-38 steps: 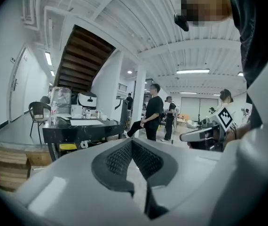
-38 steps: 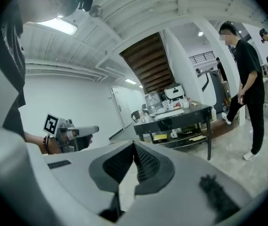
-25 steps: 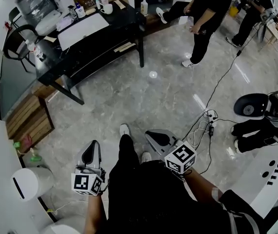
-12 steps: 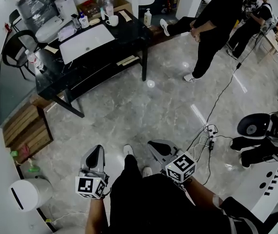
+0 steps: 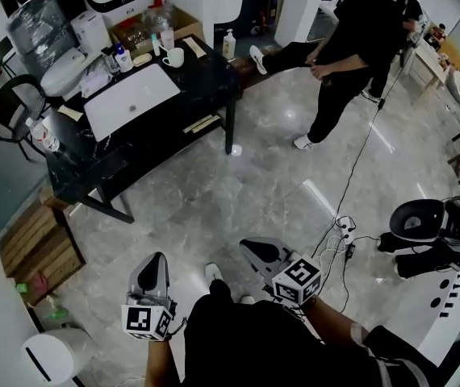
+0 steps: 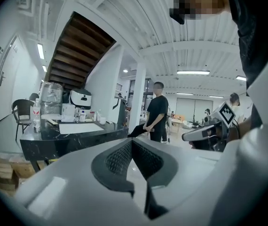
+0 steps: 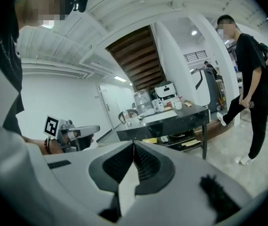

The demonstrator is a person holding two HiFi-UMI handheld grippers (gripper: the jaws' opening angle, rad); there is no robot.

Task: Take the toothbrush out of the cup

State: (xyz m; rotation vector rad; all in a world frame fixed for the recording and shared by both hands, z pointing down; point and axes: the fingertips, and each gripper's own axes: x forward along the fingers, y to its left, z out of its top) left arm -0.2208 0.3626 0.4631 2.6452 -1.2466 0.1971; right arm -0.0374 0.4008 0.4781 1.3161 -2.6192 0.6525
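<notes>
A white cup [image 5: 173, 57] stands at the far side of the black table [image 5: 145, 131], beside a white basin [image 5: 131, 101]; no toothbrush can be made out at this distance. The cup [image 6: 102, 120] is tiny in the left gripper view and also small in the right gripper view, cup [image 7: 177, 105]. My left gripper [image 5: 156, 259] and right gripper [image 5: 247, 245] are held close to my body, far from the table, over the grey floor. Both are shut with nothing between the jaws, as the left gripper [image 6: 131, 143] and right gripper [image 7: 134, 145] show.
A person in black [image 5: 351, 47] stands on the floor to the right of the table. Cables and a power strip [image 5: 345, 216] lie on the floor at right. A black chair [image 5: 8, 103], wooden crates [image 5: 32, 240] and a white bin [image 5: 48, 355] line the left side.
The view has swung so that the table and the standing person sit lower and nearer in the picture. Both grippers stayed shut near my body.
</notes>
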